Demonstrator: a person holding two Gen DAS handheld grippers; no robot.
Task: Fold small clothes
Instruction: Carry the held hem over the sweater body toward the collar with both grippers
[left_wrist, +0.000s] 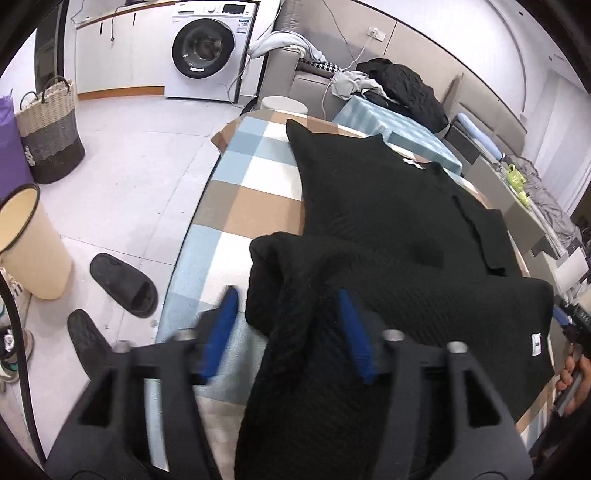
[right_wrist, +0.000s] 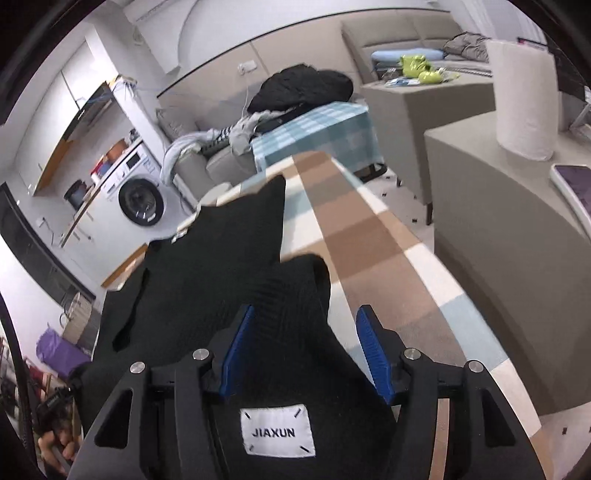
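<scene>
- The black knit garment (left_wrist: 388, 206) is lying spread over the checkered cloth (left_wrist: 255, 177) on the table
- The left gripper (left_wrist: 288, 328) is standing with jaws parted; a folded hem is bunching between its blue pads (left_wrist: 221, 328), not pinched
- The right gripper (right_wrist: 306, 350) is gaping likewise, fabric passing between its fingers, the white label (right_wrist: 277, 432) sitting beneath

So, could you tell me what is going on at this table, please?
A person is folding a black knit top on a checked tablecloth, with a handheld gripper in each hand. The near part of the top is doubled over the rest. The left gripper and right gripper both stand open, with folded fabric lying between their blue fingers, not pinched.
</scene>
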